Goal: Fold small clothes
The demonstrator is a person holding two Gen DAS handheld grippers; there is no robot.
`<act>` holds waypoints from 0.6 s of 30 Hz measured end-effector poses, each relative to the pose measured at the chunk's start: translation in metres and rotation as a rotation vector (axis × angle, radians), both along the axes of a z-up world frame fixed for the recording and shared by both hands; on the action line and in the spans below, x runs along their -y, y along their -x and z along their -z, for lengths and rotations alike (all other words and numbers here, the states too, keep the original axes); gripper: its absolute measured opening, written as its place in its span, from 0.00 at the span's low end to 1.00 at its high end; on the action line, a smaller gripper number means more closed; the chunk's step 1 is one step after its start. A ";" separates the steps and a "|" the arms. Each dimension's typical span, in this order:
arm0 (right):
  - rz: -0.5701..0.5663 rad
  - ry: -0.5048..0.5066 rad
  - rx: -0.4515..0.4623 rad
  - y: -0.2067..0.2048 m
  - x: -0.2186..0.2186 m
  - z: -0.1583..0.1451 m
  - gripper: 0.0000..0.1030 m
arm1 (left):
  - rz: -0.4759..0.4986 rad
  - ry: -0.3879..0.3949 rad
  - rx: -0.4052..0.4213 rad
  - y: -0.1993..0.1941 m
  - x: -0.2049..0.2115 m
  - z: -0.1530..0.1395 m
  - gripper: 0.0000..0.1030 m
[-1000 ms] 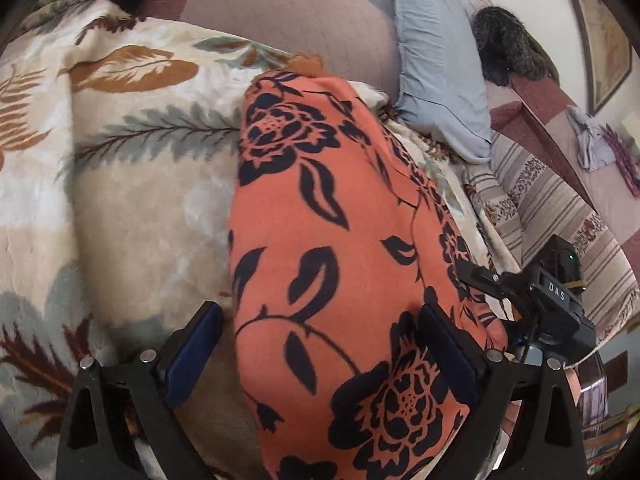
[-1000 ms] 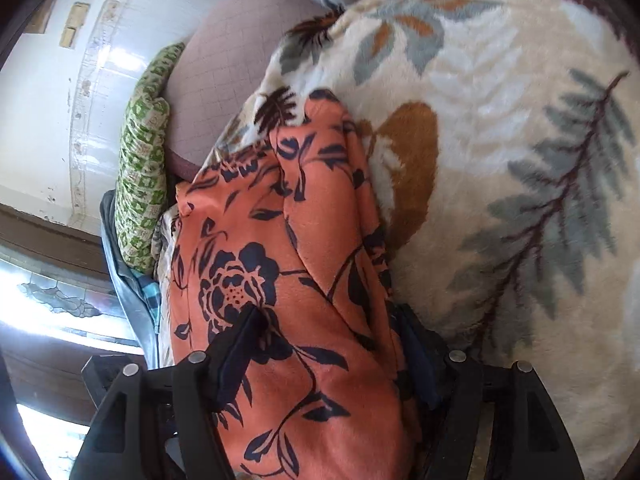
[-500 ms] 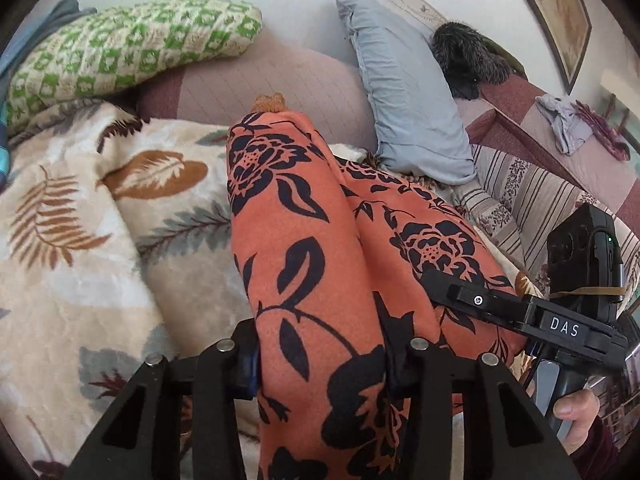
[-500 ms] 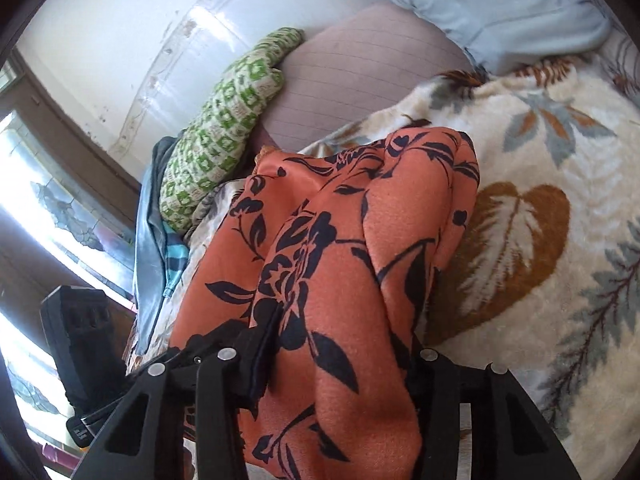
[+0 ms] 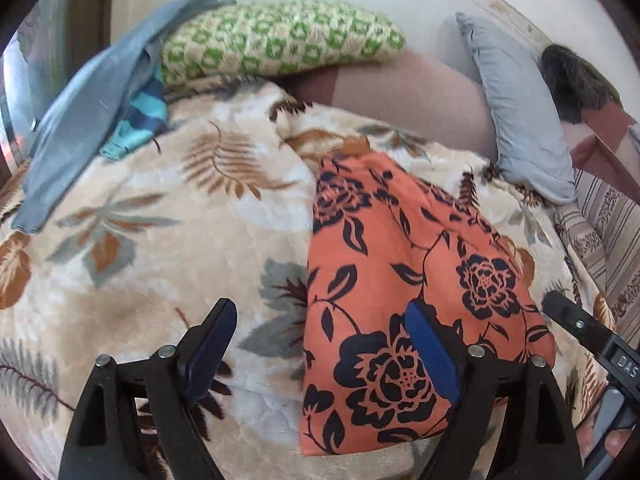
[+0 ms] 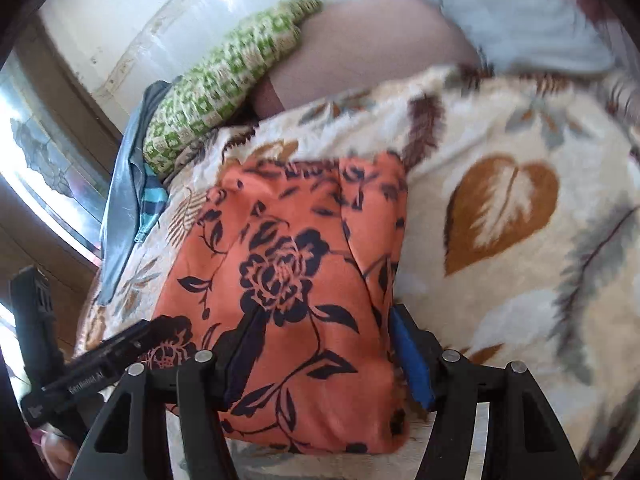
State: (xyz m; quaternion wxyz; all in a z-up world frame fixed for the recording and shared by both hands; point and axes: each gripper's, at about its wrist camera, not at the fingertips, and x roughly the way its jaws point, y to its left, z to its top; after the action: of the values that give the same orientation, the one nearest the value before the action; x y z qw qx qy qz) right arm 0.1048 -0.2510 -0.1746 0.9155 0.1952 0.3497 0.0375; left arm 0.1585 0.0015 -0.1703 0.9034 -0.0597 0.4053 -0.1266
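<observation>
Your left gripper point(image 5: 320, 344) now stands with its jaws wide apart; they have just been opening from a grip half a second ago, when they pinched a raised ridge of the orange cloth with black roses point(image 5: 404, 300). Only the right-hand blue pad point(image 5: 430, 350) now overlaps the cloth's near left part, and whether it touches you cannot tell; the other pad point(image 5: 212, 344) hangs over bare blanket. The garment has gone from a lifted hump to a flat folded rectangle lying on the cream fleece blanket with brown and grey leaves point(image 5: 160, 240), toward the blanket's near right side. The view has also tipped up: the blue-grey draped cloth point(image 5: 84, 120) at the blanket's far left edge and the whole green-and-cream patterned cushion point(image 5: 280, 44) now show, with the pale blue pillow point(image 5: 516, 108) at the far right.

From your right gripper point(image 6: 326, 354), the same cloth point(image 6: 296, 280) lies flatter and squarer than a moment ago. Its jaws have just been opening too, but less widely; the cloth's near right part sits between them, the dark pad point(image 6: 244, 352) over the print and the blue pad point(image 6: 410, 364) just beside the cloth's right edge. Whether the pads still press on it you cannot tell. The blanket point(image 6: 520, 240) spreads away to the right, blurred.
</observation>
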 end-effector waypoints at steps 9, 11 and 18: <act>-0.125 -0.011 -0.199 -0.010 -0.027 0.047 0.42 | 0.056 -0.189 -0.160 -0.003 0.024 0.046 0.92; -0.124 -0.086 -0.162 0.002 -0.019 0.021 0.42 | 0.047 -0.199 -0.085 0.010 0.016 0.019 0.92; -0.031 0.099 0.067 0.083 -0.028 -0.093 0.54 | -0.094 -0.250 0.217 0.086 -0.010 -0.097 0.98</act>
State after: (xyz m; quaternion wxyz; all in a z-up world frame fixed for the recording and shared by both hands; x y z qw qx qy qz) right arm 0.0217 -0.2227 -0.0820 0.9346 0.1428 0.3232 0.0409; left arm 0.0723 0.0116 -0.0729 0.9472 0.0483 0.3147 -0.0385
